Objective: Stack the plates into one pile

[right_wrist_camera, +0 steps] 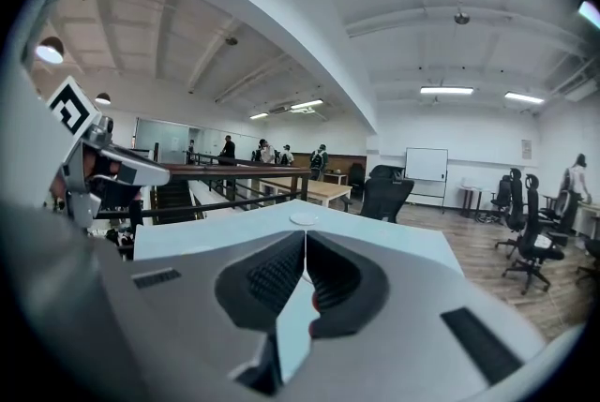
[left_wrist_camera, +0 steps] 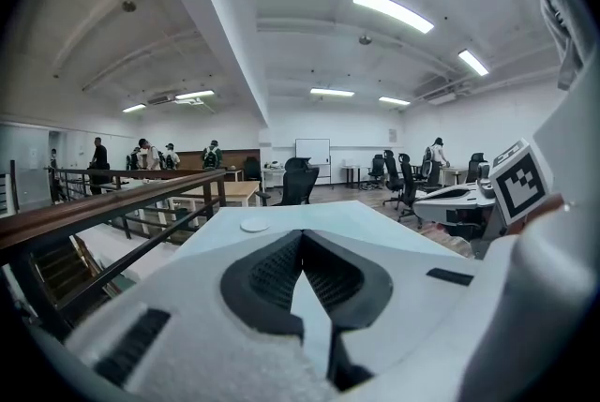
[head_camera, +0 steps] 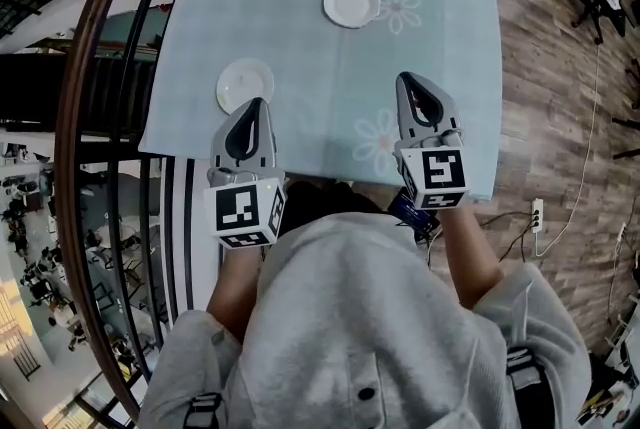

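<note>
While your left gripper (head_camera: 257, 106) and right gripper (head_camera: 405, 79) are both closed and empty, a round white plate (head_camera: 243, 82) lies just ahead of the left one.

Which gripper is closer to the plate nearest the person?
Left. The left gripper points right beside the nearest plate; the right gripper sits well off to the plate's right.

Glossy plates (head_camera: 351, 4) on a matt tablecloth (head_camera: 300, 42) (woven cloth) — floor (head_camera: 550, 87) of grainy wood.
</note>
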`<state>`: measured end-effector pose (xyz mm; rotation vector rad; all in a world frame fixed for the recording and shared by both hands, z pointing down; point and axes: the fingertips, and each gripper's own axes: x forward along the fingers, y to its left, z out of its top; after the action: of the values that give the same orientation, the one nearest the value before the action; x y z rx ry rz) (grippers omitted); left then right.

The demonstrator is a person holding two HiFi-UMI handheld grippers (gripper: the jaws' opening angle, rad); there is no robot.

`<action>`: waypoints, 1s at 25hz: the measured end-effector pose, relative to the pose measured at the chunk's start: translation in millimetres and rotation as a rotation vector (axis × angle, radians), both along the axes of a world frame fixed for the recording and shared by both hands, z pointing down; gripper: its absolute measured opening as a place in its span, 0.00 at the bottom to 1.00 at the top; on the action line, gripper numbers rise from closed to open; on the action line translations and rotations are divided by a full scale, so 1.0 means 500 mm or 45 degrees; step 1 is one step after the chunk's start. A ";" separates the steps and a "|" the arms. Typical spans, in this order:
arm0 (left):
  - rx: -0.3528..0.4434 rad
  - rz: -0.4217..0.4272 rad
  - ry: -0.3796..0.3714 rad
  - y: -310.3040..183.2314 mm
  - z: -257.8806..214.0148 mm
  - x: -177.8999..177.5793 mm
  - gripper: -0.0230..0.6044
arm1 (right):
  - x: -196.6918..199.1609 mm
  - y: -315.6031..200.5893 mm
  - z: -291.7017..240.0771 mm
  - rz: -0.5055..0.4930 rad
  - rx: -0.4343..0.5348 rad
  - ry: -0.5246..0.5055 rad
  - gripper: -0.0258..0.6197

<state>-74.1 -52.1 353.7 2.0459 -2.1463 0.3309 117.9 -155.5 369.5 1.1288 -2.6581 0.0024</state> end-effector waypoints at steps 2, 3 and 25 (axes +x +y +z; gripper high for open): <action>-0.006 0.019 0.010 -0.006 0.005 -0.003 0.06 | 0.011 0.005 0.009 0.030 -0.002 0.019 0.08; -0.011 0.030 0.014 -0.009 0.007 -0.005 0.06 | 0.015 0.007 0.013 0.045 -0.005 0.025 0.08; 0.043 0.313 0.136 -0.131 -0.003 -0.110 0.06 | -0.068 -0.037 -0.077 0.293 0.105 0.171 0.08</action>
<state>-128.9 -117.9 352.2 2.2950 -1.8547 0.2103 84.2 -174.1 330.9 1.4028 -2.4187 -0.1362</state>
